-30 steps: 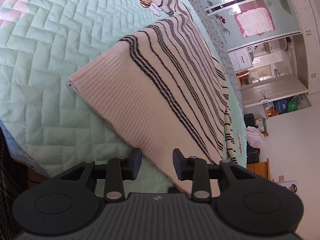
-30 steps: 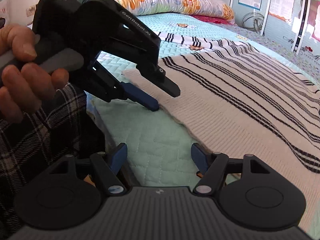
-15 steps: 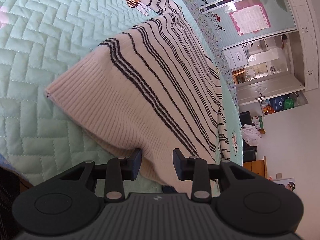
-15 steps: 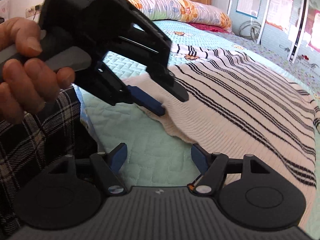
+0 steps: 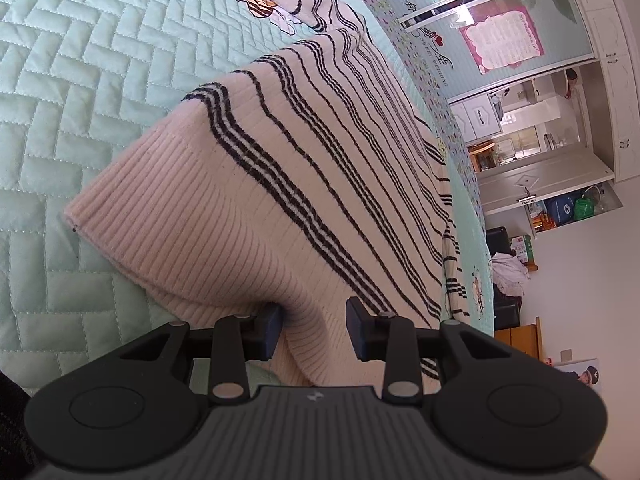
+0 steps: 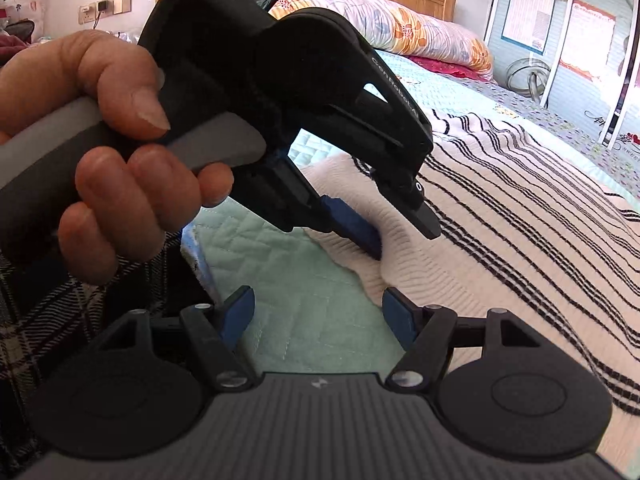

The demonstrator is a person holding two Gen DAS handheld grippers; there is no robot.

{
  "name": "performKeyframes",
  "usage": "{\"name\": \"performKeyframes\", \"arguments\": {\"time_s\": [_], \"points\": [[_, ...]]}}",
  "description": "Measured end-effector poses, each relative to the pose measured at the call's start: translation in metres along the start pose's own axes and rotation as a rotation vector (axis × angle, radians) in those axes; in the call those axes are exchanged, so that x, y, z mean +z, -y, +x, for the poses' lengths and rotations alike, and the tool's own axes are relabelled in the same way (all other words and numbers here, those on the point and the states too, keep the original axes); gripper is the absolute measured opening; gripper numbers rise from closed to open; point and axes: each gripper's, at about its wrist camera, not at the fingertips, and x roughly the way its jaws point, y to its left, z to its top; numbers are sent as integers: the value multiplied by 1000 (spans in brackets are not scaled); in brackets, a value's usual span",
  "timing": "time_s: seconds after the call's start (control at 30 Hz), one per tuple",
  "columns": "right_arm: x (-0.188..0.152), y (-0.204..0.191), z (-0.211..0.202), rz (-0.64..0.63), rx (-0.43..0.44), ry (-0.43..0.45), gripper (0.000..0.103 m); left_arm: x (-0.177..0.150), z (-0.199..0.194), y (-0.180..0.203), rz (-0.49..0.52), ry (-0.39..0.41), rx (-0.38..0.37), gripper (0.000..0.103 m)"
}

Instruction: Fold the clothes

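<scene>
Sweater (image 5: 280, 184) hem between left gripper (image 5: 314, 330) fingers, ungripped; right gripper (image 6: 318, 316) spread, beside hem.

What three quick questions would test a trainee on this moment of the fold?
1. True or false: the right gripper is shut on the striped sweater.
2. The left gripper has its fingers: A) around the ribbed hem, jaws apart; B) around a sleeve; C) around nothing.
3. What surface does the sweater lie on?

Key: 1 false, it is open with only bedding between its fingers. 2 A. 3 the green quilt.
</scene>
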Motion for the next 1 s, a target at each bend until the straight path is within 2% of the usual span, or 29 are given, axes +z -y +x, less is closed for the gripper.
{"name": "performKeyframes", "arguments": {"time_s": [0.2,0.33,0.47,0.57,0.73,0.9,1.0], "points": [[4,1,5,-9,-26,-1,71,6,0,4,6,23,-28,36],[3,19,14,74,-18,-16,71,9,1,6,21,49,-45,37],[-5,40,6,124,-62,-25,71,12,-1,5,74,81,-32,37],[-16,51,-7,83,-98,-48,71,12,-4,8,185,78,-13,37],[-33,64,-27,-16,-142,-90,77,8,-8,14,360,17,-17,41],[-35,66,-24,-80,-158,-113,78,4,-12,20,533,-48,-24,44],[-39,68,-25,-106,-152,-126,77,-10,-15,32,702,-100,-22,44]]}}
